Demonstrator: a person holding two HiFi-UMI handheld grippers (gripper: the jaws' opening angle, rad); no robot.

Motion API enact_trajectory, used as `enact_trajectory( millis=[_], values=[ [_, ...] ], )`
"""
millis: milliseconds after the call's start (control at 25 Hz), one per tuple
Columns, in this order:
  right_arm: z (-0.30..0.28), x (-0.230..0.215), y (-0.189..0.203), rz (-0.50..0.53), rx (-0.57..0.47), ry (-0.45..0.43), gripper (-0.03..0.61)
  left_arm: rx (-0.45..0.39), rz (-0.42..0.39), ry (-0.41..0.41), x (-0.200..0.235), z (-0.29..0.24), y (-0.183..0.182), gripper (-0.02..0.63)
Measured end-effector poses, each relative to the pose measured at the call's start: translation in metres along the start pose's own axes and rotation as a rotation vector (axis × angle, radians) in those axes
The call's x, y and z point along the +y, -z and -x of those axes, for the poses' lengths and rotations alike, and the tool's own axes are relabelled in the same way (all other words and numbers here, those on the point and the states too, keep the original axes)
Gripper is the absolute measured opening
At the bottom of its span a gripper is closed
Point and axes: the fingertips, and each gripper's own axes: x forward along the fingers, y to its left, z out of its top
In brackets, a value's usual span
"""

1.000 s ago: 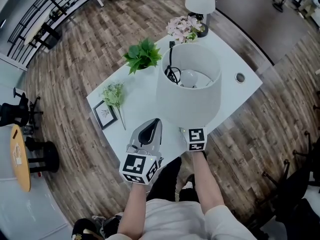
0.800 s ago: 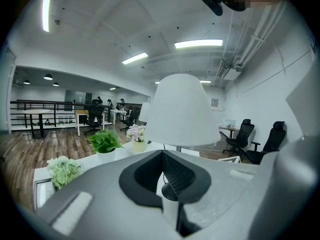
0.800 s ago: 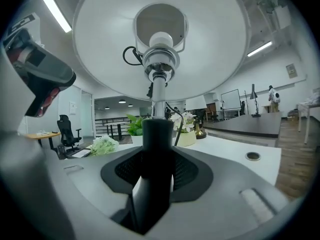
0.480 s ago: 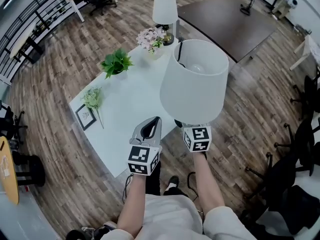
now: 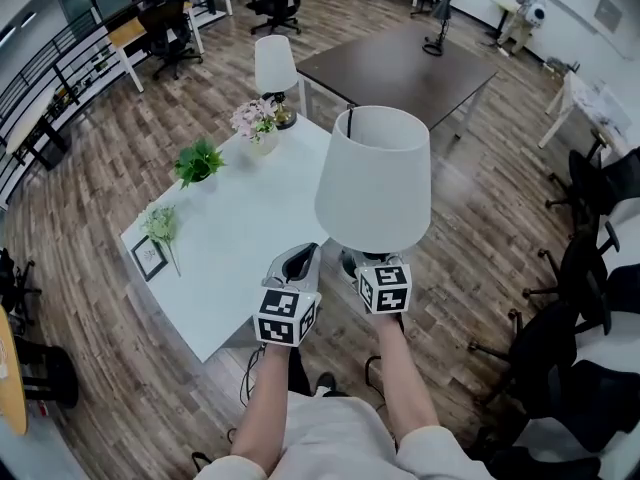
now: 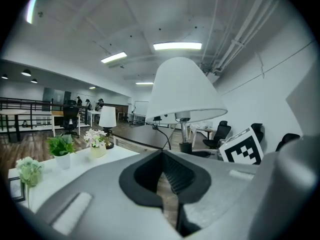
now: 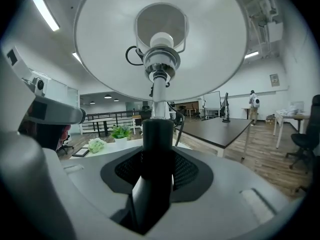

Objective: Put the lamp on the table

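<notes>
**White shade swings out to the table's corner**

White and upright, the lamp (image 5: 373, 178) is in the air, and we see its shade from the side. A second ago we were looking straight down into it, bulb and all, over the middle of the white table (image 5: 250, 238). Now it hangs out at that table's right corner, with the wood floor (image 5: 470, 228) showing past it.

The right gripper (image 5: 352, 266) has the hold. In the right gripper view its jaws are clamped on the lamp's black post (image 7: 156, 149), one pad on each side, and the shade fans out overhead. A black cord (image 5: 350, 118) runs up at the shade's rim.

The left gripper (image 5: 305, 255) rides just beside it, as it did before. In its own view the tips meet and nothing sits between them.

On the white table nothing has budged. The small lamp (image 5: 275, 68) and the pink flowers (image 5: 255, 123) sit at the far corner. The green plant (image 5: 198, 161) is next along. The pale sprig (image 5: 160, 226) and the picture frame (image 5: 149, 258) sit at the left end.

Our view has opened up, too. The dark table (image 5: 400, 63) beyond now shows whole, and office chairs (image 5: 585, 268) line the right side.
</notes>
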Motion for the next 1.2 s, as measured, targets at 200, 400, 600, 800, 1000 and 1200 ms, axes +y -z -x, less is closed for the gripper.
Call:
enact_trajectory(
  millis=[200,400,600,800,1000,1200],
  values=[
    [0.018,-0.008,-0.006,-0.033,0.006,0.003,0.169,0.0,-0.024,0.016,-0.01,0.001,-0.01,0.0],
    [0.027,-0.007,-0.005,-0.105,0.016,0.027,0.17,0.007,-0.023,0.015,-0.002,-0.001,-0.013,0.0],
    [0.02,-0.015,-0.006,-0.151,0.021,0.045,0.17,-0.032,-0.015,0.003,0.014,-0.005,-0.03,0.0],
    [-0.002,-0.043,-0.008,-0.135,0.033,0.065,0.17,-0.051,0.0,-0.033,0.036,-0.027,-0.04,0.0],
    [-0.038,-0.062,-0.019,-0.125,0.043,0.078,0.172,-0.049,0.012,-0.033,0.054,-0.061,-0.053,0.0],
    [-0.07,-0.091,-0.029,-0.127,0.047,0.089,0.171,-0.032,-0.003,0.001,0.055,-0.112,-0.065,0.0]
  ],
)
